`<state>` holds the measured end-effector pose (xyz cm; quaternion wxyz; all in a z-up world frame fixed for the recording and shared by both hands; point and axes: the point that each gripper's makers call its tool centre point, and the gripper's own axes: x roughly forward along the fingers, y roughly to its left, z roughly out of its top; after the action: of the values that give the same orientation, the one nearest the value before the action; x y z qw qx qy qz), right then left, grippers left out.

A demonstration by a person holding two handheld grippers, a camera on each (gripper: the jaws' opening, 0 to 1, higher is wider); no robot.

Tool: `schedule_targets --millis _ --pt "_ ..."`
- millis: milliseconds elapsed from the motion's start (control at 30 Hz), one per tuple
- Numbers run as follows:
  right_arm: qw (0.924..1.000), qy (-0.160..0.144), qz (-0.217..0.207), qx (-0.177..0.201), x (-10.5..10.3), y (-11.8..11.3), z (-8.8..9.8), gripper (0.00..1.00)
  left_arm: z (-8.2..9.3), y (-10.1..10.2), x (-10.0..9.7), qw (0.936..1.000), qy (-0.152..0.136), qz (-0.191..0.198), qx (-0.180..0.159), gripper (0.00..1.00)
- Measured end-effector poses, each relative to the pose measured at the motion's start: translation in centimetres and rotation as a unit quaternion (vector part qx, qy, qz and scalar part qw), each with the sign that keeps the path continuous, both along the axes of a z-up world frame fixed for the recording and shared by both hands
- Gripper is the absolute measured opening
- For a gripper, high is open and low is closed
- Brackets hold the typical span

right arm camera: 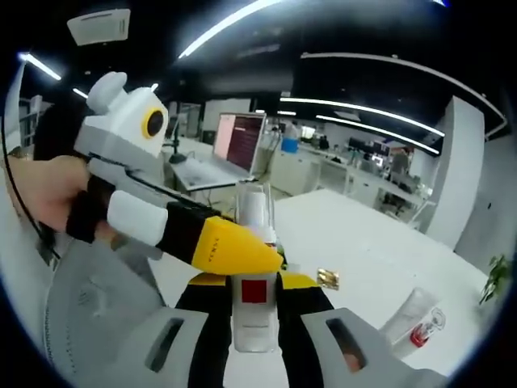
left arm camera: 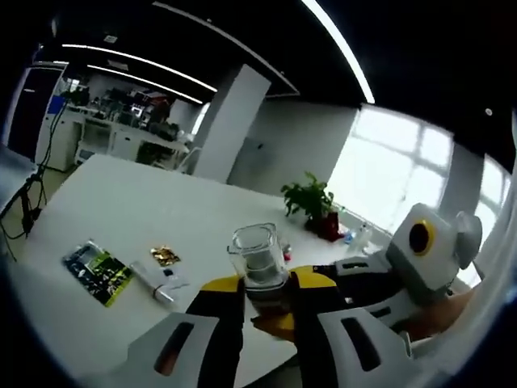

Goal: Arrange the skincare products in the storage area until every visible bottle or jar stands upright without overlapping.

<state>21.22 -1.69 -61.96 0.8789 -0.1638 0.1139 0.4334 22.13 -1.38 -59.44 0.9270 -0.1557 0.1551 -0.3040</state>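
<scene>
While both grippers hold one bottle [right arm camera: 254, 287] up off the white desk [left arm camera: 145, 210], the left gripper [left arm camera: 266, 311] has its jaws closed on the lower body and the right gripper [right arm camera: 257, 323] pinches it too. Clear cap [left arm camera: 258, 255] looks rigid and slick plastic; probably light. Grip the body, not the cap. A white tube [left arm camera: 159, 280] lies flat on the desk beyond the bottle, well apart.

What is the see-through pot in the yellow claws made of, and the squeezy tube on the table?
The pot looks like clear glass or hard plastic: shiny, and you see through it. The tube looks like soft white plastic, matte with a flattened end.
</scene>
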Motion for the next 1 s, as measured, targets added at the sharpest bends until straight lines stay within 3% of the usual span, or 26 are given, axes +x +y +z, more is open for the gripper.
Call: schedule_targets --millis 467,700,900,1000 --pt "0.9948 0.015 0.064 0.078 -0.6 -0.5 2.7 0.23 2.3 -0.6 0.4 0.9959 -0.037 -0.080 0.018 0.21" --pt "0.9891 0.018 0.126 0.074 -1.1 -0.9 3.5 0.24 3.6 -1.8 -0.3 0.9807 -0.079 -0.163 0.073 0.21" --pt "0.9816 0.022 0.178 0.065 -1.3 -1.4 4.1 0.24 4.8 -2.9 -0.9 0.9702 -0.098 -0.201 0.094 0.21" --pt "0.9748 0.034 0.209 0.070 -1.7 -1.6 4.3 0.24 5.2 -3.6 -1.5 0.9609 -0.114 -0.232 0.101 0.21"
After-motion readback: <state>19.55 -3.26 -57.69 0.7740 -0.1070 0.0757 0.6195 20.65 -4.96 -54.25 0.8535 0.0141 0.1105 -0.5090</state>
